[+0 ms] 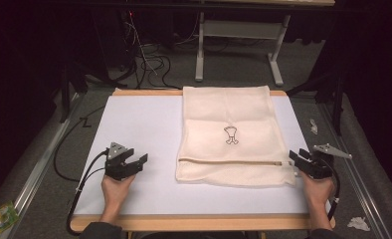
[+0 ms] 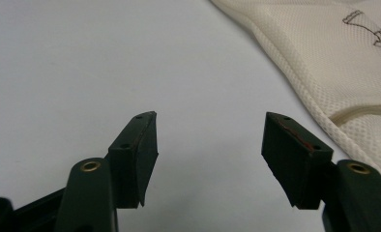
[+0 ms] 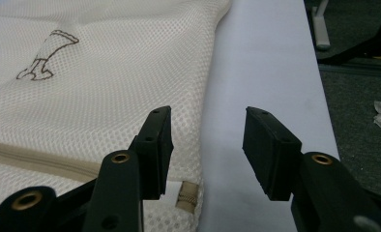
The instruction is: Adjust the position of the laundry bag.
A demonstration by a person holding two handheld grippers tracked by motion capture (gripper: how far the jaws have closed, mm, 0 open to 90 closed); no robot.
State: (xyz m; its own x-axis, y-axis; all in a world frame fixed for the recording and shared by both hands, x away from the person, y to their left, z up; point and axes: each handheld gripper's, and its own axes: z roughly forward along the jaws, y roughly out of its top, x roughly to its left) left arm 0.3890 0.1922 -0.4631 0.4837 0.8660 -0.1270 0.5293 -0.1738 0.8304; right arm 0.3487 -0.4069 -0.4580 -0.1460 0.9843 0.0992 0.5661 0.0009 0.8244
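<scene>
Right gripper fingers apart, empty, at zipper end tab; left gripper wide, empty; mesh bag flat.

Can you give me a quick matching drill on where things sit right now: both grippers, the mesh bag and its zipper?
Things:
1. left gripper
2. right gripper
3. mesh bag
4. zipper

Places or states:
A. runs across the bag near its front edge
B. open over bare table, apart from the bag
C. open at the bag's right edge, by the zipper's end
D. lies flat, reaching the table's far edge

Pairs: 1-B, 2-C, 3-D, 4-A
</scene>
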